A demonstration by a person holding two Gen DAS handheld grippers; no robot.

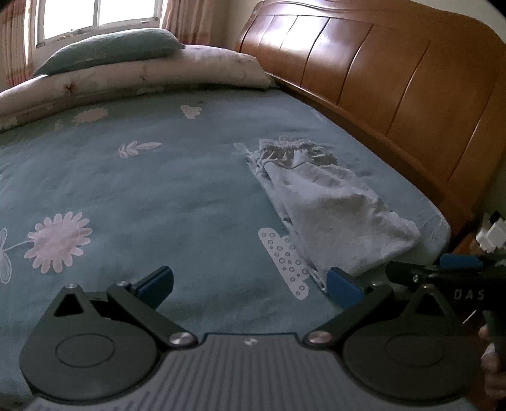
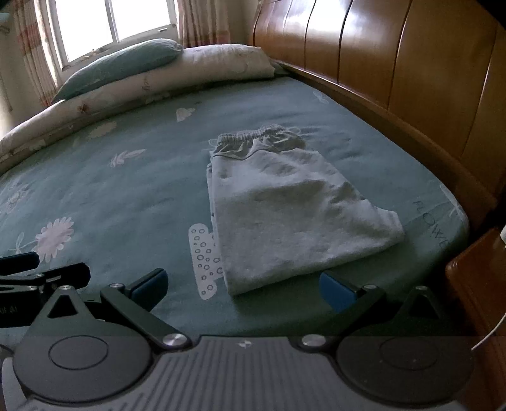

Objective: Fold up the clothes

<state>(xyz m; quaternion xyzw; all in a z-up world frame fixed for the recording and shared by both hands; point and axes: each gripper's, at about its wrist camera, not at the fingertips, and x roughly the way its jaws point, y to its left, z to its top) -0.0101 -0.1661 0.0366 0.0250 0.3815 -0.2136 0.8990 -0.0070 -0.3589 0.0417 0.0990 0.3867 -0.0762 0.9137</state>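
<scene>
A pair of light grey pants (image 2: 294,215) lies folded on the bed (image 2: 132,196). The stretchy waist (image 2: 253,139) is at the far end, and the folded end is close to the cameras. The pants are on the right part of the bed, near the brown wooden headboard (image 2: 395,63). They lie flat and nothing is holding them.

The bed has a blue-green sheet with pale flowers and leaves on it. One white shape with little rings (image 2: 205,262) sits just beside the left edge of the pants.

The right gripper (image 2: 243,286) is low, near the close end of the pants. Its blue fingers (image 2: 336,291) are wide apart and hold nothing. One finger is just beside the close edge of the pants, but I cannot tell if it touches.

The left gripper (image 1: 249,284) is to the left of the pants. Its blue fingers (image 1: 158,283) are wide apart too, and they are empty. In the left view, the right gripper shows at the right edge.

At the far side of the bed there is a rolled pale quilt (image 2: 164,79) with a blue-green pillow (image 2: 123,66) on top. Behind them is a bright window (image 2: 110,25) with curtains (image 2: 202,22).
</scene>
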